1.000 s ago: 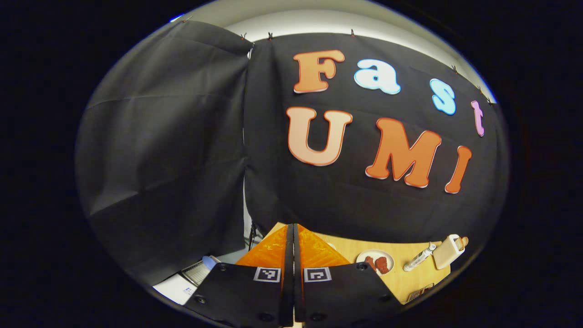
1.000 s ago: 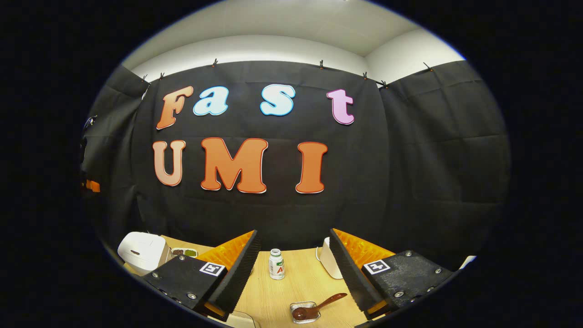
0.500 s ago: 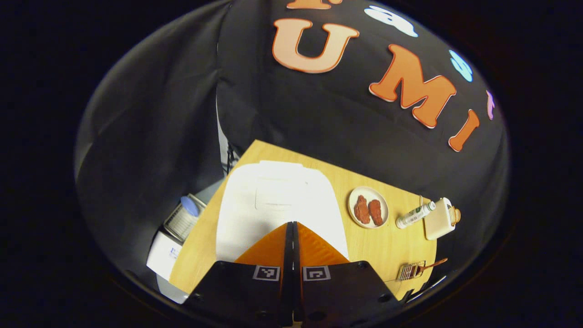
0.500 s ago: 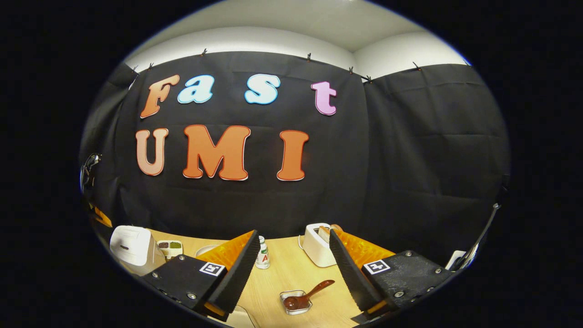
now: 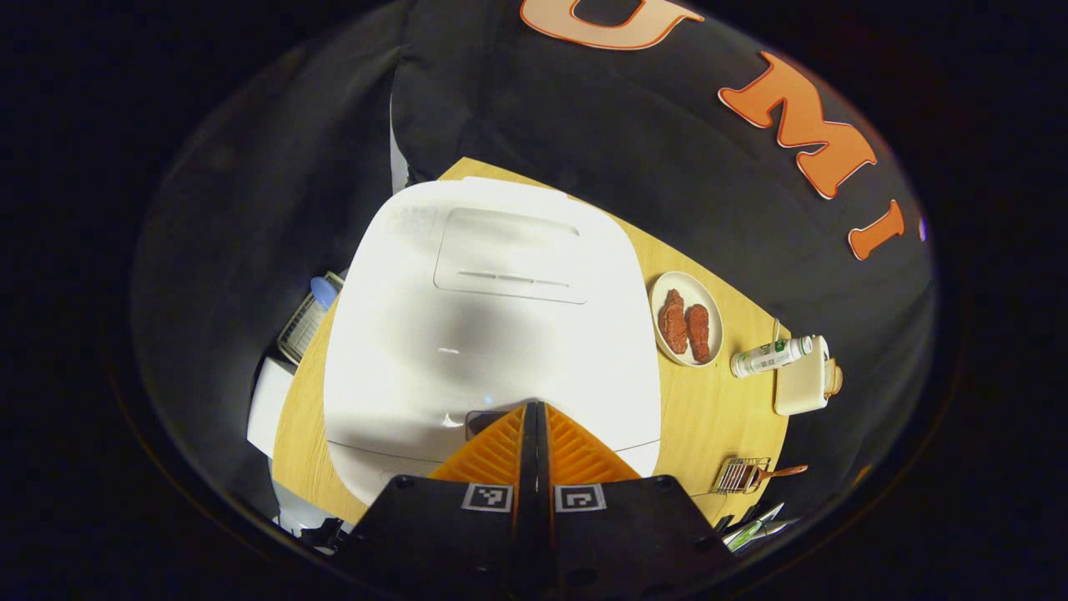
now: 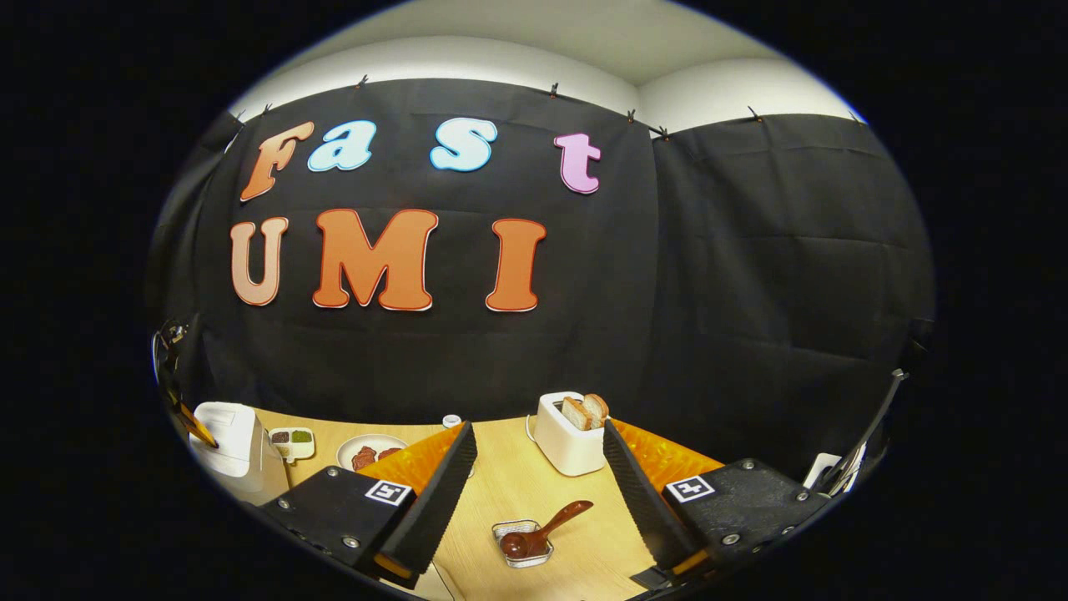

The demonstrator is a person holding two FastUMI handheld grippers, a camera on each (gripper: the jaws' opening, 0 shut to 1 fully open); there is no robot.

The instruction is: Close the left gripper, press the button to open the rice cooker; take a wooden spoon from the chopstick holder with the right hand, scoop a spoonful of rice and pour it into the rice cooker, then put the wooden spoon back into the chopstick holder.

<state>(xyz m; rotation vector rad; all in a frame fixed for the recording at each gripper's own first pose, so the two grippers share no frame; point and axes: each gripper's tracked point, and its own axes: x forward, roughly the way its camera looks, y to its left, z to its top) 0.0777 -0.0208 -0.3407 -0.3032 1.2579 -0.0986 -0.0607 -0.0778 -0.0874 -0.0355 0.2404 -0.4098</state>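
Left hand-held gripper (image 5: 534,406): fingers pressed together, tip at the dark button (image 5: 484,420) on the front of the white rice cooker (image 5: 492,317), lid down. Right hand-held gripper (image 6: 538,467): fingers wide apart, holding nothing, above the desk (image 6: 501,484). Wooden spoon (image 6: 542,531) lies in the small wire holder (image 6: 521,542) between them. Toaster (image 6: 570,434) stands behind; plate (image 5: 686,317) sits beside the cooker.

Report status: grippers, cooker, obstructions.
Left gripper shut, tips over rice cooker front button. Lid down. Right gripper open, above wooden spoon. Nothing blocking.
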